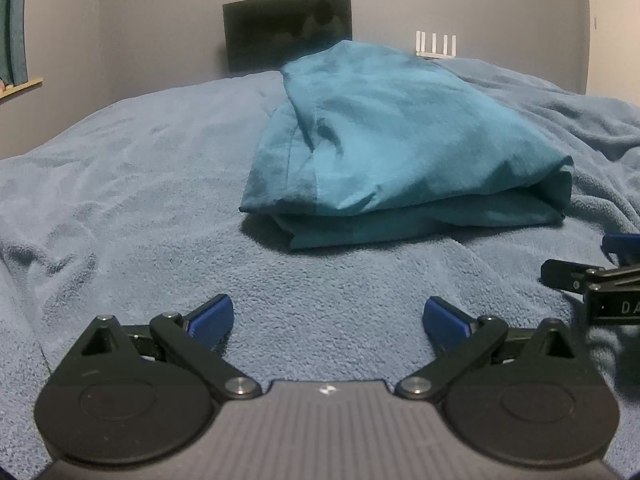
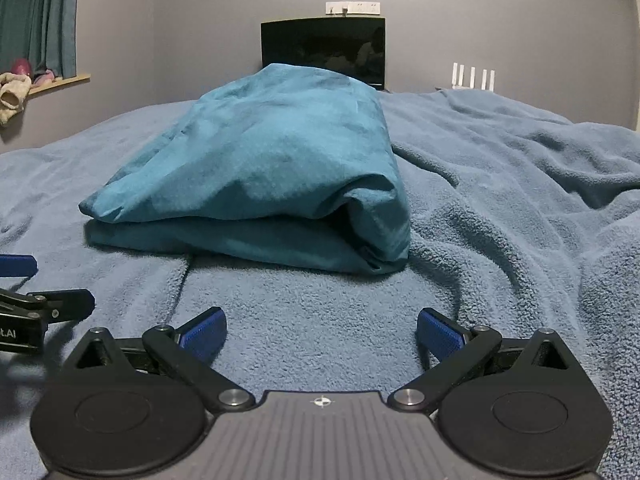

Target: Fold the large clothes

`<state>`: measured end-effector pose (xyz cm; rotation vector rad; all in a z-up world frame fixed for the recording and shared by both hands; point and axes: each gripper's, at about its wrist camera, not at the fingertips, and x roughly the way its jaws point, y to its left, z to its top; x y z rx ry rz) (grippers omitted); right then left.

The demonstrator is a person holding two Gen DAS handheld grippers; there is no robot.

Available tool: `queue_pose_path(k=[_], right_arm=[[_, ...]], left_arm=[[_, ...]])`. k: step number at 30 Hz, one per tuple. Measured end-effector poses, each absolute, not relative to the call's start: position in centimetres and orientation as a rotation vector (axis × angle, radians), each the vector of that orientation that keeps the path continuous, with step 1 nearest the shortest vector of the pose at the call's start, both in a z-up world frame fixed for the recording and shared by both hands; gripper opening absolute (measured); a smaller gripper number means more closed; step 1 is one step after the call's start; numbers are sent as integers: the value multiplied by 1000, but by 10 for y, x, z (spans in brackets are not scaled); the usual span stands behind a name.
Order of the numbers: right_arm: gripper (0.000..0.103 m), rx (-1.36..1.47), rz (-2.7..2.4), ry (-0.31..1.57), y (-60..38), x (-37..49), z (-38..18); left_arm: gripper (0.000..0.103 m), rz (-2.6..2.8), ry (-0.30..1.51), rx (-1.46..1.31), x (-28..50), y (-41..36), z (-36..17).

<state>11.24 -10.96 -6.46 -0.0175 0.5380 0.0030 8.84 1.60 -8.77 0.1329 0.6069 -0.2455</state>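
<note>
A teal cloth (image 1: pixel 400 148) lies folded into a thick bundle on a light blue fleece blanket (image 1: pixel 140 200). In the right wrist view the same teal cloth (image 2: pixel 260 184) sits ahead and left of centre, its rolled edge facing me. My left gripper (image 1: pixel 328 316) is open, low over the blanket, short of the bundle, with nothing between its blue pads. My right gripper (image 2: pixel 322 326) is open too, just above the blanket (image 2: pixel 500 200) and clear of the cloth. Each gripper shows at the edge of the other's view: the right gripper (image 1: pixel 596 276) and the left gripper (image 2: pixel 36 296).
A dark screen (image 1: pixel 288 28) stands against the grey wall behind the bed, with a white rack (image 1: pixel 436 44) to its right. A curtain (image 2: pixel 40 16) and a wooden ledge (image 2: pixel 60 82) with soft items are at the far left. The blanket is rumpled on the right.
</note>
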Motion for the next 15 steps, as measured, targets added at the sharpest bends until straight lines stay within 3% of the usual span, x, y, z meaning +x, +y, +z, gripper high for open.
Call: queue_pose_path(k=[15], right_arm=[[103, -26, 2, 540, -108, 112, -64]], left_arm=[[102, -252, 604, 145, 88, 13, -88]])
